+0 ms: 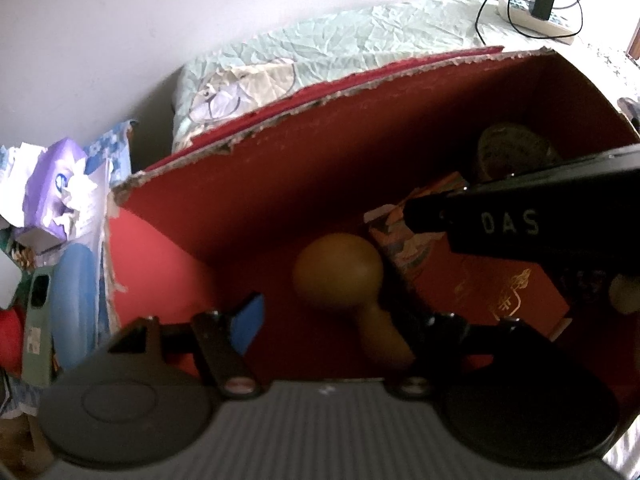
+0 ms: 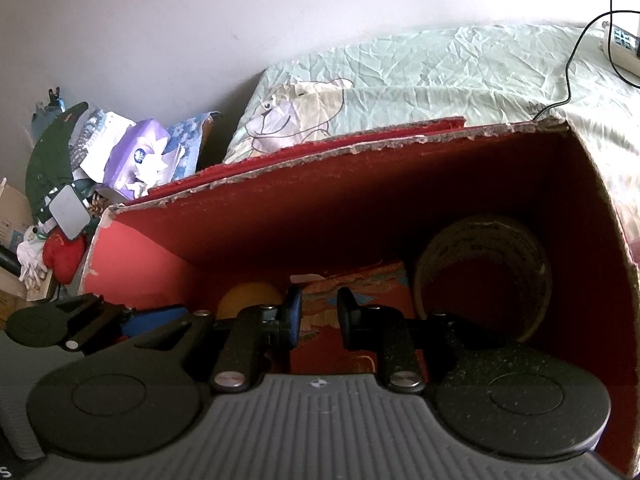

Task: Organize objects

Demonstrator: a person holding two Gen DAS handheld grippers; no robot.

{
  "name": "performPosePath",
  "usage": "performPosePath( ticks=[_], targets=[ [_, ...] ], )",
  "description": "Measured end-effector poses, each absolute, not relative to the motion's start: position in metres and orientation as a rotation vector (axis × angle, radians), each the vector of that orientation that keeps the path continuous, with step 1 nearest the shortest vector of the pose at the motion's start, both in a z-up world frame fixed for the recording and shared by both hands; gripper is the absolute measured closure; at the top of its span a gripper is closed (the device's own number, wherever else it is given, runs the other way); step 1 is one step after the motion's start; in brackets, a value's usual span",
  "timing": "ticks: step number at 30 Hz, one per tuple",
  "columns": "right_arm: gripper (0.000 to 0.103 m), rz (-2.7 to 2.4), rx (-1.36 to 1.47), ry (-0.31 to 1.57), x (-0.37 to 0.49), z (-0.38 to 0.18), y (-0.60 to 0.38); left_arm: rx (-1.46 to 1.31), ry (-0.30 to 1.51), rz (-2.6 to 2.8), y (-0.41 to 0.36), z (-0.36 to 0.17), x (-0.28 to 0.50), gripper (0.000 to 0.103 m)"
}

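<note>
Red cardboard box (image 2: 360, 208) holds tape roll (image 2: 484, 264), packet (image 2: 360, 284), perhaps a gourd (image 1: 340, 272).

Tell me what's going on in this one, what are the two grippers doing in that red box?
A person is sorting items into a torn red cardboard box on a bed. Both handheld grippers point down into it. The left gripper is open around a yellow-brown gourd-shaped object, with no pad visibly pressing it. The right gripper, jaws narrow with nothing visibly between them, hovers over a red patterned packet. A tape roll leans in the box's right corner.
</note>
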State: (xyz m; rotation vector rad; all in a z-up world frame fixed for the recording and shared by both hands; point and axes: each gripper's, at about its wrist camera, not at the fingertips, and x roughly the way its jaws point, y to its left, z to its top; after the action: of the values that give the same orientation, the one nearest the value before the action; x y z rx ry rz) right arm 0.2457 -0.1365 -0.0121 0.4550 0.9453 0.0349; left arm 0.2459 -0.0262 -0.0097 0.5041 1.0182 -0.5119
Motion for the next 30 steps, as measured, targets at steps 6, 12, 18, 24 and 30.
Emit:
performPosePath(
  ticks=[6, 12, 18, 24, 30],
  targets=[
    [0.082, 0.038, 0.447, 0.941, 0.245, -0.01, -0.135, 0.506, 1.016, -0.517, -0.027, -0.01, 0.247, 0.028],
    [0.082, 0.024, 0.455, 0.9, 0.239, -0.004, -0.136, 0.498, 1.005, -0.521, -0.026, -0.008, 0.247, 0.028],
    [0.081, 0.003, 0.475, 0.817, 0.219, 0.013, -0.142, 0.489, 0.999, -0.528, -0.024, -0.007, 0.248, 0.028],
    [0.073, 0.01, 0.46, 0.761, 0.195, 0.027, -0.146, 0.449, 0.955, -0.52, -0.019, 0.005, 0.241, 0.028],
    [0.063, 0.032, 0.476, 0.702, 0.17, 0.039, -0.148, 0.382, 0.833, -0.482, -0.005, 0.047, 0.215, 0.015]
  ],
)
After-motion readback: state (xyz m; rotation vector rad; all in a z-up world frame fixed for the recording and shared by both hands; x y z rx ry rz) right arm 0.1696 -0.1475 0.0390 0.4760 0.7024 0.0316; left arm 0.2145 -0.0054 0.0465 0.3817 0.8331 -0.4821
